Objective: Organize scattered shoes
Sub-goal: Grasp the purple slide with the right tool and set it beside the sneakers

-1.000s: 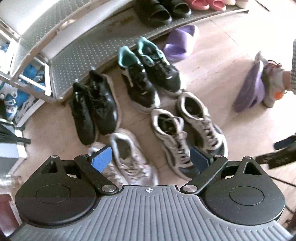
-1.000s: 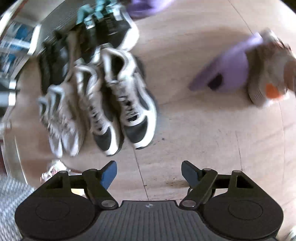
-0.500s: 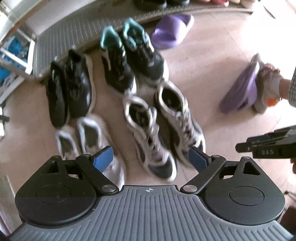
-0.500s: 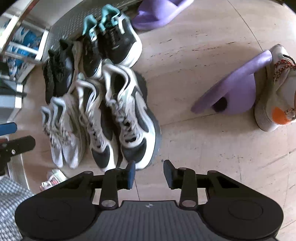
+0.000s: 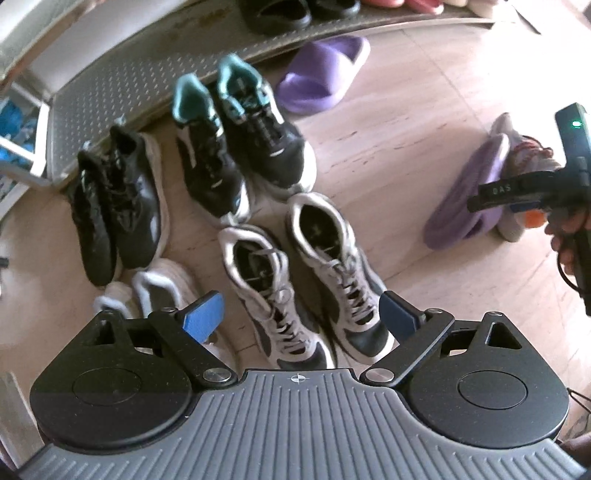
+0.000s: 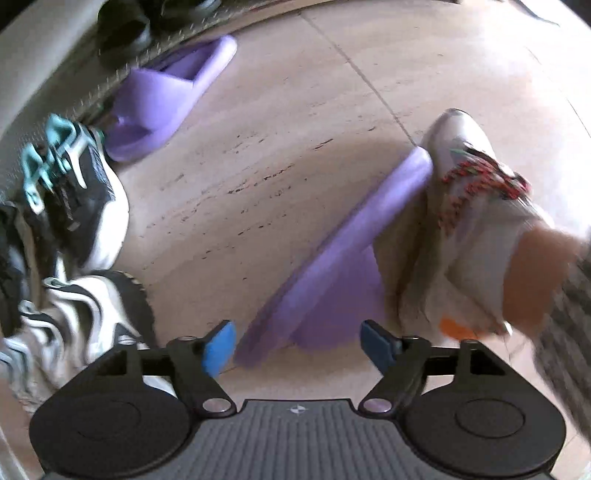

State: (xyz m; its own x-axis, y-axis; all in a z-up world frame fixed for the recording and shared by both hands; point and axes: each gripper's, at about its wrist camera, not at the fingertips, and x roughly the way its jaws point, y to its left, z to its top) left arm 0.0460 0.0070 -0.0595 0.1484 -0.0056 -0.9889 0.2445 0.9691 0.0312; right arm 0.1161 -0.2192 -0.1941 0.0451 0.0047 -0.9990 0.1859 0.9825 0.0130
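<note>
In the left wrist view my left gripper (image 5: 301,314) hangs open, pointing down over a grey-and-white sneaker pair (image 5: 328,258) and touching neither shoe. In the right wrist view my right gripper (image 6: 299,345) is over a purple slipper (image 6: 332,266) that stands on its edge against a person's worn white sneaker (image 6: 472,206). Its jaws are opening and the pads are clear of the slipper. The second purple slipper (image 6: 166,96) lies flat near the rack. The right gripper's body (image 5: 524,188) shows at the left view's right edge.
A black-and-teal pair (image 5: 236,147), a black pair (image 5: 114,199) and a pale grey pair (image 5: 159,291) stand in rows on the floor. A perforated metal shoe rack (image 5: 110,77) runs along the top with black sandals (image 5: 273,14) on it. Bare tile (image 6: 295,147) lies between the slippers.
My right gripper moved right and down, from beside the grey-and-white sneakers to above the tilted purple slipper; its jaws narrowed, then spread again. My left gripper sank a little over the sneakers.
</note>
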